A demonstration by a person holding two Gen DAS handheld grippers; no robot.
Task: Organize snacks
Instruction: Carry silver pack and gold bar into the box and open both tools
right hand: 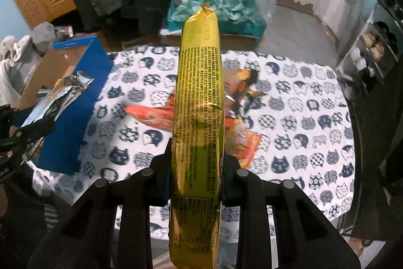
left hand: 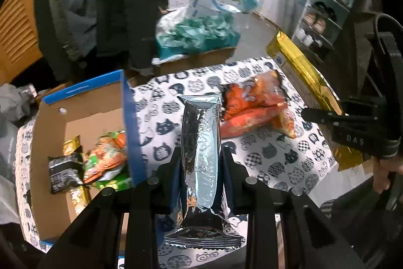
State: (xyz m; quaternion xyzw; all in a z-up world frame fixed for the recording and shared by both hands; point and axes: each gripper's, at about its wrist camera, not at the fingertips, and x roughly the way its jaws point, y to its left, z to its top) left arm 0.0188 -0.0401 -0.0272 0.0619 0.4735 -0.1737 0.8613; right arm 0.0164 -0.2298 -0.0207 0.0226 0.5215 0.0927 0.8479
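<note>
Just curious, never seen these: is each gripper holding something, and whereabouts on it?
Left gripper pinches a silver foil packet around its middle; right gripper pinches a gold snack bag around its middle.

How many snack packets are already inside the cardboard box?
3 visible: a black packet, a green-orange packet, and a gold packet partly under them. More may be hidden beneath.
</note>
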